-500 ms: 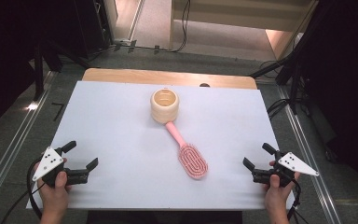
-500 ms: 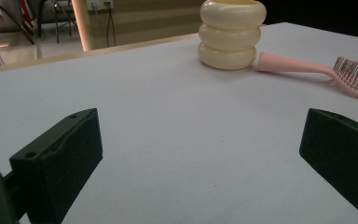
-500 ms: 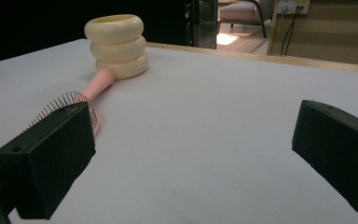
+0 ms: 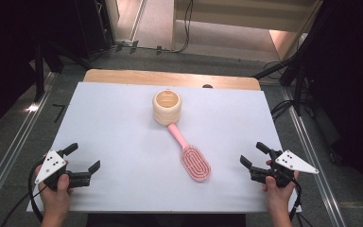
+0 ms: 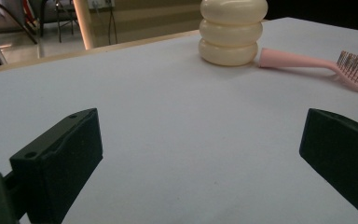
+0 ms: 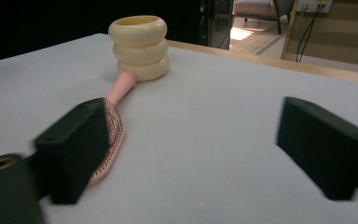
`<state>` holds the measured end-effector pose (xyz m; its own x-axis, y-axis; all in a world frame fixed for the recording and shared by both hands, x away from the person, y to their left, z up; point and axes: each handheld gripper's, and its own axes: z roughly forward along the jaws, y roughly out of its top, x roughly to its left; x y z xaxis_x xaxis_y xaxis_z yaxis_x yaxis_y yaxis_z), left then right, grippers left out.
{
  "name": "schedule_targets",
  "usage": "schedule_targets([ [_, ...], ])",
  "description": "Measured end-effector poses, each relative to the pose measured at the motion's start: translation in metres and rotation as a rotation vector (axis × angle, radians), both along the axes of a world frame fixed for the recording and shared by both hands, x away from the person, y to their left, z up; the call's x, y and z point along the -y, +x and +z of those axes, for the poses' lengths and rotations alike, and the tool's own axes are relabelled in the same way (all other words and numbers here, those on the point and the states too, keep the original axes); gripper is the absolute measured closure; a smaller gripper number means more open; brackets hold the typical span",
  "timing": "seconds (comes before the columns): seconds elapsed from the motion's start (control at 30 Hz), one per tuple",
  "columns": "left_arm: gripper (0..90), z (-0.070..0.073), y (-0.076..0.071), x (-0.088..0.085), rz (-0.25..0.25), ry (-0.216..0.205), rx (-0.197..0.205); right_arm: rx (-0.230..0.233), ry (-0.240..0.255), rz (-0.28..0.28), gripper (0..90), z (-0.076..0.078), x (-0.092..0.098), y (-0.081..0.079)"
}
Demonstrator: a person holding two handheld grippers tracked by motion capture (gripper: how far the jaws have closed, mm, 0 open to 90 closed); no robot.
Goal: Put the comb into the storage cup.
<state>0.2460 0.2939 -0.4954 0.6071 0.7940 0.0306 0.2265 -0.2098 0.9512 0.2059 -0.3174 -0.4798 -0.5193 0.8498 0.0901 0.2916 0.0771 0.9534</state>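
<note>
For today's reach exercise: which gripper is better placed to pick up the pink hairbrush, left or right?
Probably the right gripper. The hairbrush lies right of centre with its bristle head angled toward that side, nearer than the left gripper. Both stand open, holding nothing. The handle tip touches the cream cup.

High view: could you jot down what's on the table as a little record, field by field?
surface: white table
cup: cream, ribbed, upright, open top, at centre rear
brush: pink, lying flat, bristles up, handle end at the cup's base
left gripper: open, empty, near left front edge
right gripper: open, empty, near right front edge
held by: a person's hands at the bottom edge
</note>
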Motion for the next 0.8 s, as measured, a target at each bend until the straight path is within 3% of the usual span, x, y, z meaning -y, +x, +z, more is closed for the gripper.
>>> schedule_targets([
  [0.03, 0.0, 0.0, 0.0, 0.001, -0.002, 0.018, 0.003, 0.001, 0.0, 0.014, 16.7, 0.002, -0.002, 0.001],
  [0.1, 0.0, 0.0, 0.0, 0.002, -0.006, 0.029, 0.0, -0.019, -0.02, 0.014, 31.0, 0.007, -0.008, 0.004],
  [0.2, 0.0, -0.001, 0.0, 0.003, -0.011, 0.032, 0.001, -0.042, -0.032, 0.038, 44.8, 0.014, -0.017, 0.011],
  [0.3, 0.0, -0.001, 0.0, 0.002, -0.013, 0.024, 0.003, -0.089, -0.097, 0.067, 66.3, 0.02, -0.03, 0.019],
  [0.37, 0.0, 0.0, -0.001, 0.001, -0.011, 0.017, 0.001, -0.115, -0.125, 0.104, 75.9, 0.024, -0.037, 0.024],
  [0.53, 0.0, 0.0, -0.001, 0.0, -0.006, -0.001, 0.0, -0.145, -0.139, 0.164, 87.3, 0.035, -0.049, 0.036],
  [0.8, 0.0, 0.0, -0.002, 0.0, -0.011, 0.001, 0.003, -0.197, -0.216, 0.196, 87.4, 0.046, -0.068, 0.061],
])
